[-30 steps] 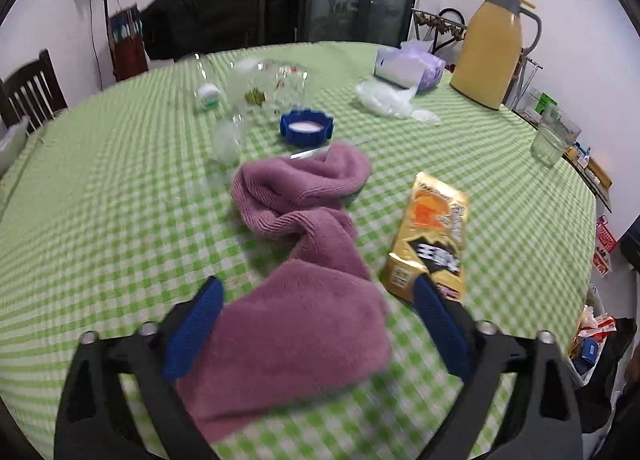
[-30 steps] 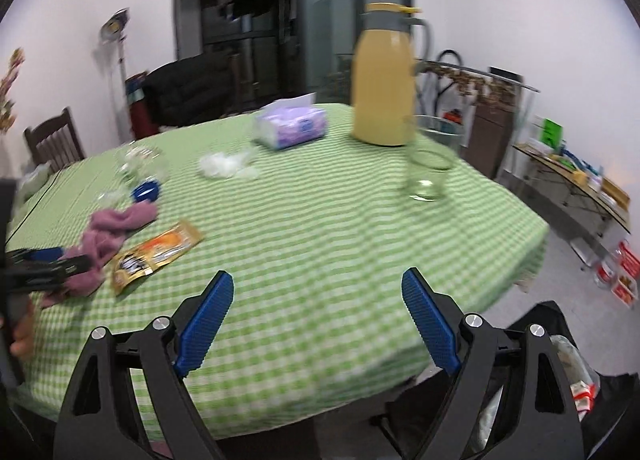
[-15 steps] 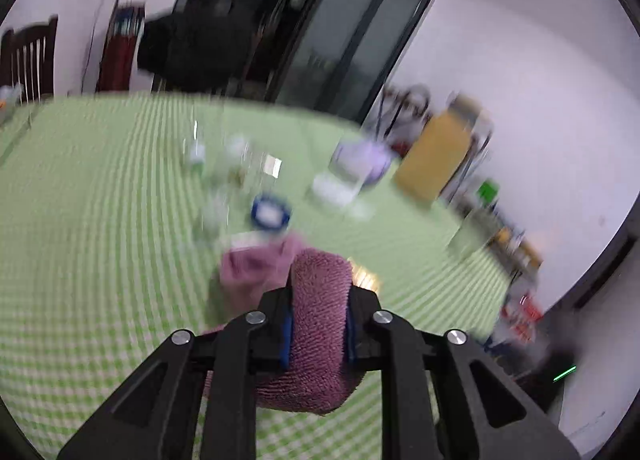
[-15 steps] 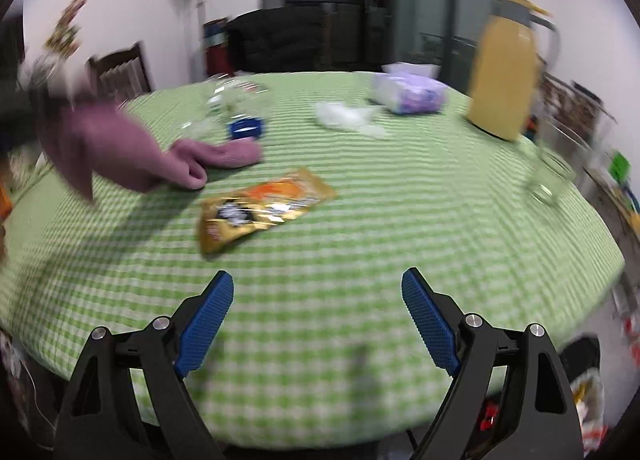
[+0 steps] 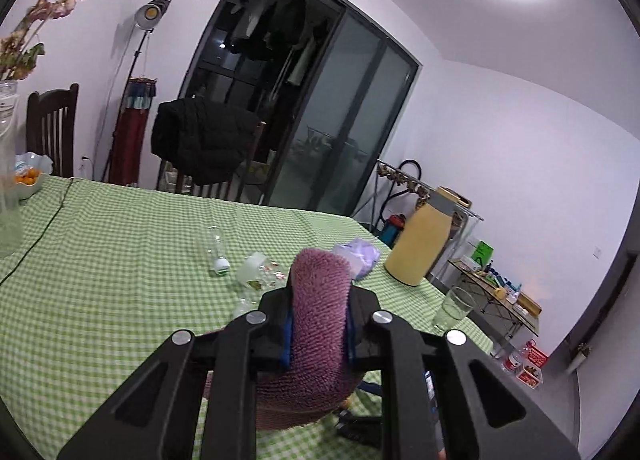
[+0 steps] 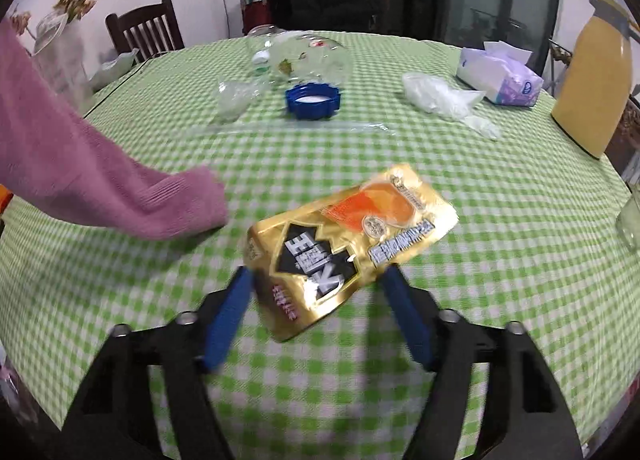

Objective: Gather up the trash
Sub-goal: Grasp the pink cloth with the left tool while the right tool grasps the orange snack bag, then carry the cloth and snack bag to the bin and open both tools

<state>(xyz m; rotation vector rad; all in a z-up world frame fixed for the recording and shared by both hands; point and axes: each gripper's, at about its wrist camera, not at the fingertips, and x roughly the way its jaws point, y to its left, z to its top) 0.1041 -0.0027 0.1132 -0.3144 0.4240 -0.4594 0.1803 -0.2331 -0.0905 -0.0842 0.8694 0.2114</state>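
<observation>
My left gripper (image 5: 318, 324) is shut on a purple towel (image 5: 320, 292) and holds it up above the green checked table (image 5: 120, 260). In the right wrist view the towel (image 6: 100, 180) hangs from the upper left, its free end still on the cloth. A gold snack wrapper (image 6: 348, 240) lies flat on the table (image 6: 500, 220). My right gripper (image 6: 316, 288) reaches down over the wrapper's near end. Its jaws are closing with the wrapper between the blue pads, which stand at its edges and do not clearly press on it.
Beyond the wrapper lie a clear plastic strip (image 6: 296, 126), a blue lid (image 6: 313, 100), a clear jar (image 6: 304, 56) and crumpled white plastic (image 6: 436, 98). A tissue pack (image 6: 500, 78) and yellow thermos (image 6: 592, 80) stand at the right. A drinking glass (image 5: 454, 308) is near the table edge.
My left gripper shut on the towel and lifted it off the table. My right gripper swung left and down over the gold wrapper, and its jaws have narrowed.
</observation>
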